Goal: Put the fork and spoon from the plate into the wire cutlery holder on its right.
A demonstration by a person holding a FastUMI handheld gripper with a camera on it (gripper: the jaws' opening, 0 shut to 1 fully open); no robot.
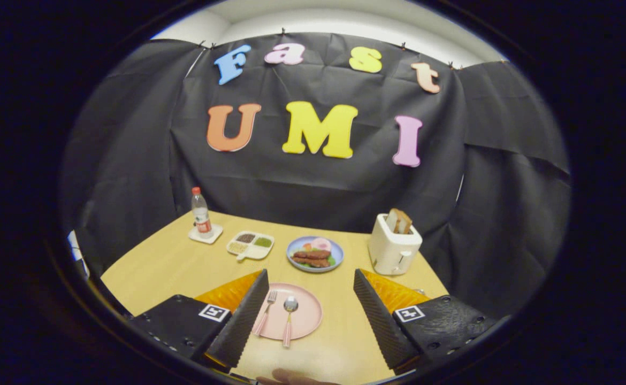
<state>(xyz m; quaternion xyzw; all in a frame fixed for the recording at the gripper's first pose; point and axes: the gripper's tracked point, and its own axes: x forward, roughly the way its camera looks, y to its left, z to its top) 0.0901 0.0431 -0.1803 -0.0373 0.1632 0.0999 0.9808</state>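
Tool: the tool [307, 315] hung above the near edge of the counter [174, 262], fingers spread wide, nothing between them.
Plate: the pink plate [308, 321] sat just ahead, in the gap between the two fingers, closer to the left finger.
Fork: the fork [265, 312] lay on the plate's left side, tines pointing away, handle running back toward the tool and partly tucked behind the left finger.
Spoon: the spoon [289, 318] lay beside it toward the middle, bowl at the far end, handle poking over the near rim.
Key relation: both long axes ran roughly along the tool's reach, so the fingers looked set to close across a handle.
Holder: the wire cutlery holder, I couldn't make out.
Farther back: a blue plate of food [315, 253], a divided dish [250, 245], a bottle [201, 213], a toaster [393, 247].
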